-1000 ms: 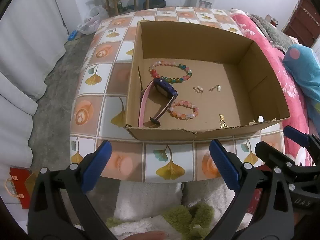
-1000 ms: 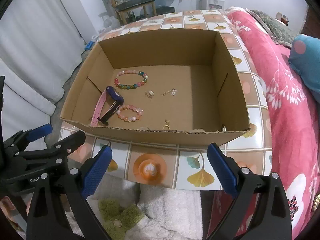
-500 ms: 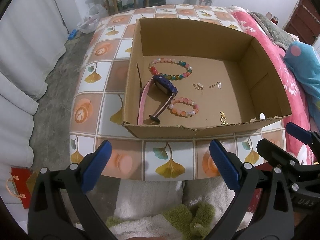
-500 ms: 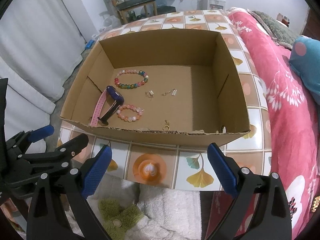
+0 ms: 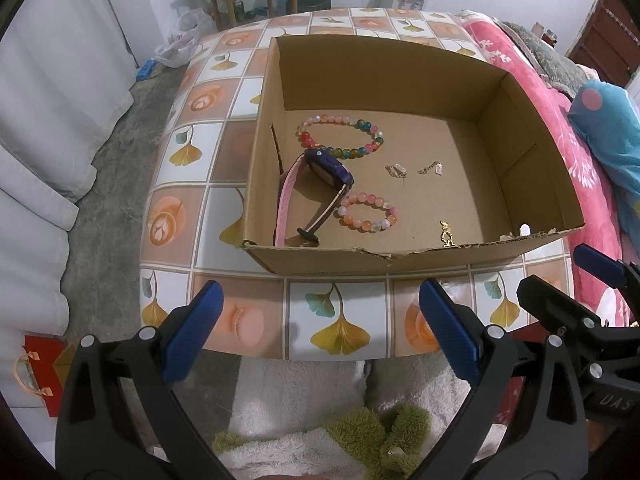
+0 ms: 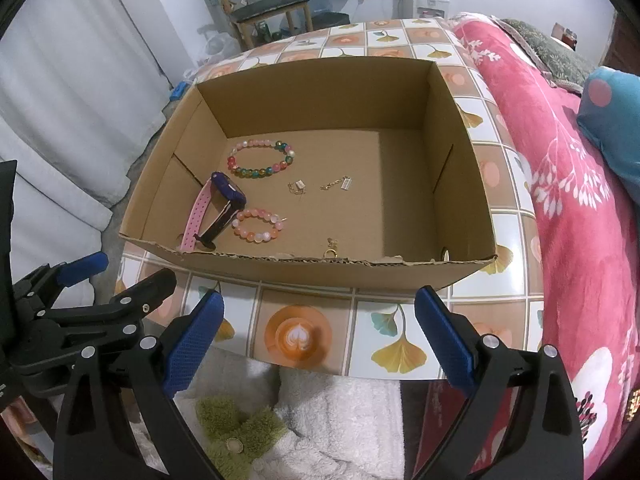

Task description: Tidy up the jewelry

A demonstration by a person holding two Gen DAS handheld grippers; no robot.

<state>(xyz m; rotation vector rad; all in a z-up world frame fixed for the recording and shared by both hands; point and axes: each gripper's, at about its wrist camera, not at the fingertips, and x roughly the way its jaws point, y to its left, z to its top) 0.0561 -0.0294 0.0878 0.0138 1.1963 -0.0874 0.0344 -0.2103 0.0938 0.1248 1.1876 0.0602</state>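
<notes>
My left tongs [image 5: 316, 328] and right tongs [image 6: 316, 332] hang spread and empty over the near edge of the surface [image 5: 336, 320], short of the box [image 6: 320, 268]. Inside lie the watch [image 5: 320, 188], two bracelets [image 5: 368, 216] and small gold bits [image 5: 446, 234]. Those bits could slip my pads or snag the torn rim. Since a second ago, the box sits slightly farther off; nothing inside has moved.

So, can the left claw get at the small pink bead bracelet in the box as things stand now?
Probably yes. The left claw is open and empty, the cardboard box has no lid, and the small pink bracelet lies uncovered near the front wall. The watch strap beside it may crowd one finger.
</notes>
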